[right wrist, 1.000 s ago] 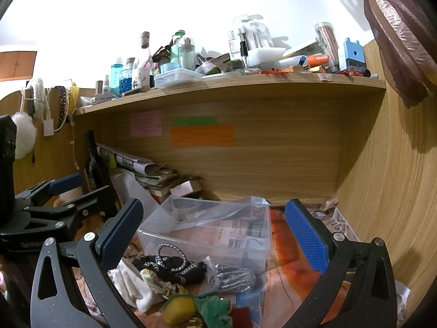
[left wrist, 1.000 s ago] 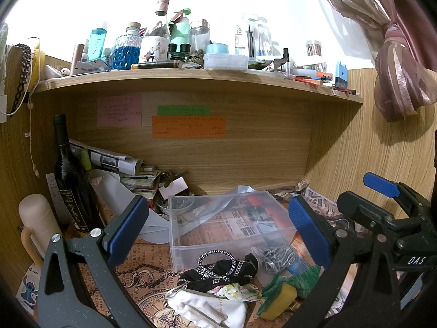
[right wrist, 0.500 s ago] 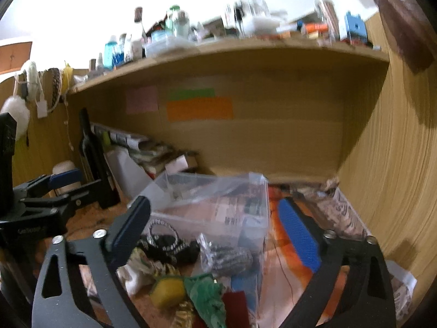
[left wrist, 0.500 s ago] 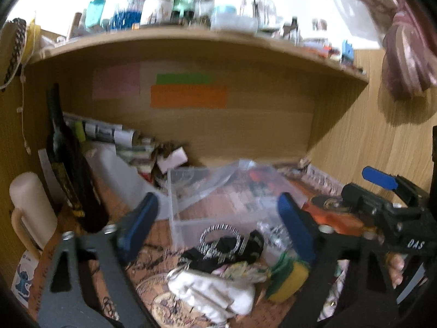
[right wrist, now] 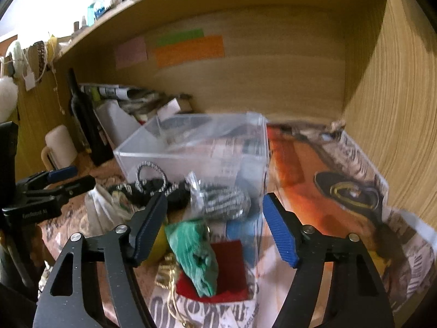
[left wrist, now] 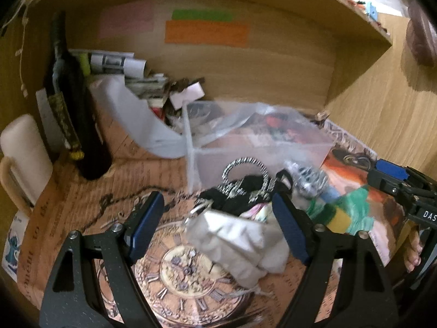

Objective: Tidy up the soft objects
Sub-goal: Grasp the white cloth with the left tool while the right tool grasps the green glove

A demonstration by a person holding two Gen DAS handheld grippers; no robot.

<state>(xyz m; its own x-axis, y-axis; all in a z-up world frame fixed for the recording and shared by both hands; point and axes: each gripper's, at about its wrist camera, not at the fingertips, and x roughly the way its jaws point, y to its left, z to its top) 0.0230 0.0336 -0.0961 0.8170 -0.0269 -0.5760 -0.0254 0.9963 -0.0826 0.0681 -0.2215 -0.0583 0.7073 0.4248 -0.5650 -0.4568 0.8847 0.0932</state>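
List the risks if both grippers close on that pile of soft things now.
Left gripper, open over the white cloth, could also snag the black beaded band overlapping it. Right gripper, open over the green cloth, might pinch the bagged steel scourer behind, or bump the clear box.

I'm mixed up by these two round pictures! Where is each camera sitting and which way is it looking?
Left wrist view: sits on the left gripper, looking forward and down at the white cloth; open jaws show, plus the right gripper.
Right wrist view: sits on the right gripper, looking at the green cloth; open jaws show, plus the left gripper.
Both share the clear box and dark bottle.
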